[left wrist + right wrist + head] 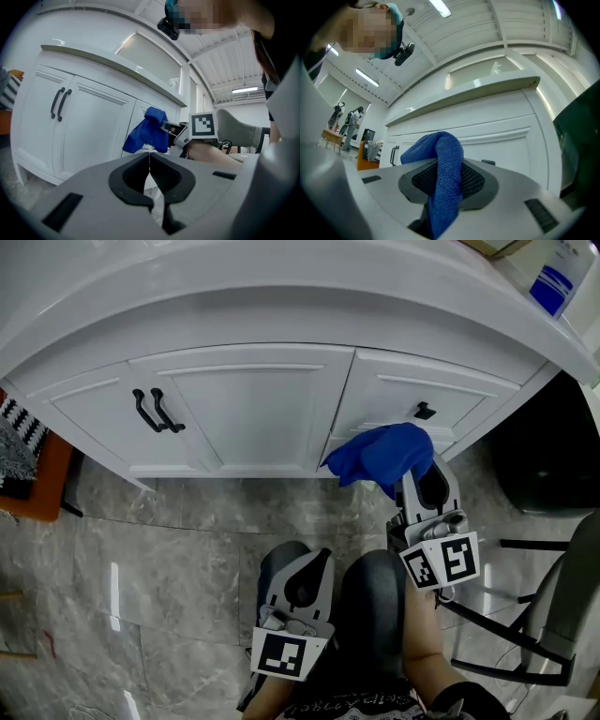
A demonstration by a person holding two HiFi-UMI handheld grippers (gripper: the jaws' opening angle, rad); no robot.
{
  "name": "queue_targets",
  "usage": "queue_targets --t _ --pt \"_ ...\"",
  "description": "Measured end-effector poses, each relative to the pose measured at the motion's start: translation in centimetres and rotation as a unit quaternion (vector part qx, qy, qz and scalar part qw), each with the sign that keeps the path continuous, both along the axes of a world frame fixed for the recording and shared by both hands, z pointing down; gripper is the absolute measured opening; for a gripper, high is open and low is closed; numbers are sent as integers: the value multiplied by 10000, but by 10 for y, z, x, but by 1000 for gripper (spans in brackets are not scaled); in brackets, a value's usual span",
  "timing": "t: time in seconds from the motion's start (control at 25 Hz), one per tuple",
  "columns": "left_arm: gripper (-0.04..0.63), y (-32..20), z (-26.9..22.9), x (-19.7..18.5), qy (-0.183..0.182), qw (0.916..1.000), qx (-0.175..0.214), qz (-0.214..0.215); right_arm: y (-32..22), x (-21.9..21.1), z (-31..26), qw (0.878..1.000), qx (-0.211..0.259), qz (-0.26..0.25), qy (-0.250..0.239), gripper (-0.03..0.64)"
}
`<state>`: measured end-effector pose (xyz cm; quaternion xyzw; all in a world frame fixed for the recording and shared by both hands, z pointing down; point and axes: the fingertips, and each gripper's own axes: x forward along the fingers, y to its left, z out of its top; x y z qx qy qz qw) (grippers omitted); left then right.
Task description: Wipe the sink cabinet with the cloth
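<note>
The right gripper (447, 183) pinches a fold of the blue cloth (446, 154) between its jaws (the fabric bulges above them and hangs below). In the head view, right of centre, the cloth lies over the foot of the sink cabinet (253, 409), below a small dark knob (424, 411). Whether it touches the cabinet is unclear. The left gripper (149, 165), low in the centre of the head view, has its jaws pressed together on nothing. Only its view shows the cloth side-on, and only the head view shows the grey tiled floor (169, 549).
</note>
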<state>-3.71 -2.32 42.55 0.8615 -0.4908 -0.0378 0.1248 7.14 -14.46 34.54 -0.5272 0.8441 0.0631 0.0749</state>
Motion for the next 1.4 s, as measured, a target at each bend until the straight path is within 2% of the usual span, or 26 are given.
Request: queue_targets --t 0.2,0.44,0.68,0.88,1.4 --pt "5 3 -3 -3 14 10000 42 -33 -23 -39 25 9986 -290 -391 224 115" --pt "5 3 -2 -7 29 10000 34 -66 -51 -58 42 9973 -460 -471 319 115" --pt "5 4 -3 -6 112 9999 15 -10 -65 -59 44 9987 -272 -382 223 115" --pt "5 5 -2 -4 195 9998 -17 54 -65 -60 44 9984 -298 -446 181 115" --pt "5 18 10 9 143 9994 -234 201 -63 -61 43 9971 -209 -553 482 115"
